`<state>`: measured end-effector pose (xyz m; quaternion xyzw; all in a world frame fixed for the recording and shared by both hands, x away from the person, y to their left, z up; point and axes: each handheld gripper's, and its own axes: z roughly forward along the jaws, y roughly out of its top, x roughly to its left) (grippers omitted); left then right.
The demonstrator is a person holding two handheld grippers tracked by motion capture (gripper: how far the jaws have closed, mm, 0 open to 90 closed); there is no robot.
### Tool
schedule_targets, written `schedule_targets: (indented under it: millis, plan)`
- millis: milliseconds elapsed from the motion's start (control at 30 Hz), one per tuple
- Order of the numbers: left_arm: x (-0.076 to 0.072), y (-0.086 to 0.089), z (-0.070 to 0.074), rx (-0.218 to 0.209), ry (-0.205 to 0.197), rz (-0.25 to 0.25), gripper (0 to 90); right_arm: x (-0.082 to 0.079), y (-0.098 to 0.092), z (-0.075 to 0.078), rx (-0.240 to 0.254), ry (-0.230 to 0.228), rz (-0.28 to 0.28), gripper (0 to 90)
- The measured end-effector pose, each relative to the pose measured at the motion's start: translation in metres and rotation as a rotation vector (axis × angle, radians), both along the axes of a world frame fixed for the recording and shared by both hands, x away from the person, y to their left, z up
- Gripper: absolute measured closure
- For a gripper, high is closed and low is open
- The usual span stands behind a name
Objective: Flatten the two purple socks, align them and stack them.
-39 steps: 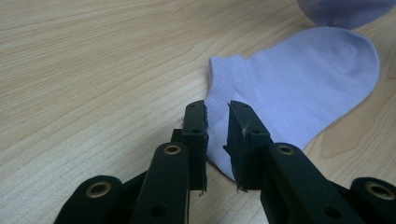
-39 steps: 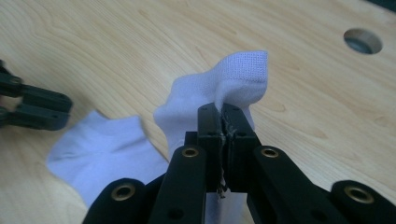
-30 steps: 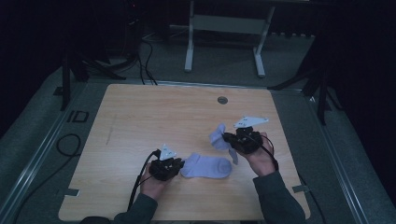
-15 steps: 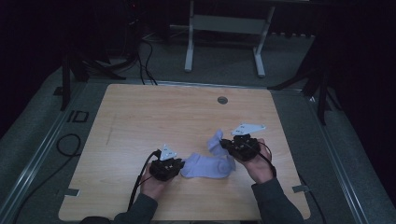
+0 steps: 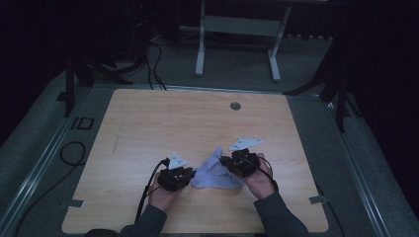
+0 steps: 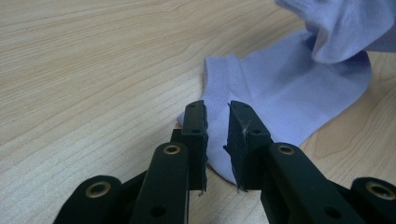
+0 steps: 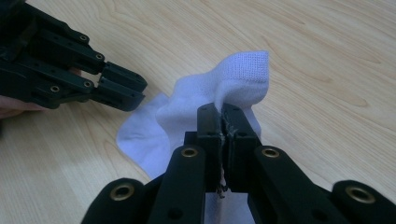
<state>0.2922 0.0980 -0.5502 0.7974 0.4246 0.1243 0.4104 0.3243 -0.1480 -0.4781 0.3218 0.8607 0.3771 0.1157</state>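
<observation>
Folding the sock (image 5: 216, 173) goes best if the right gripper (image 7: 223, 122), clamped tight on the toe end, carries it low toward the cuff. The left gripper (image 6: 217, 122) pins the cuff to the table (image 5: 163, 123), its jaws closed down on the fabric edge. Lay the toe square over the cuff before letting go. No brand or writing shows on the sock.
</observation>
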Motion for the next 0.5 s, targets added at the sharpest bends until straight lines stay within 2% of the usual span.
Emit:
schedule_targets:
  millis: [200,267,300,400,500]
  plan:
    - [-0.002,0.0,0.005,-0.029,-0.001,-0.02,76.1,-0.001,0.006,-0.005,0.011,0.009,0.009,86.7]
    - [-0.004,0.001,0.008,-0.062,0.004,-0.033,74.9,-0.001,0.008,-0.008,0.015,0.012,0.015,86.7]
    - [-0.004,0.001,0.008,-0.062,0.004,-0.033,74.3,-0.001,0.008,-0.009,0.014,0.014,0.016,86.7]
    - [-0.006,-0.001,0.013,-0.096,0.006,-0.06,73.2,0.0,0.01,-0.012,0.018,0.02,0.019,86.7]
    - [-0.007,-0.005,0.013,-0.103,0.01,-0.082,70.3,0.0,0.011,-0.015,0.025,0.024,0.019,86.7]
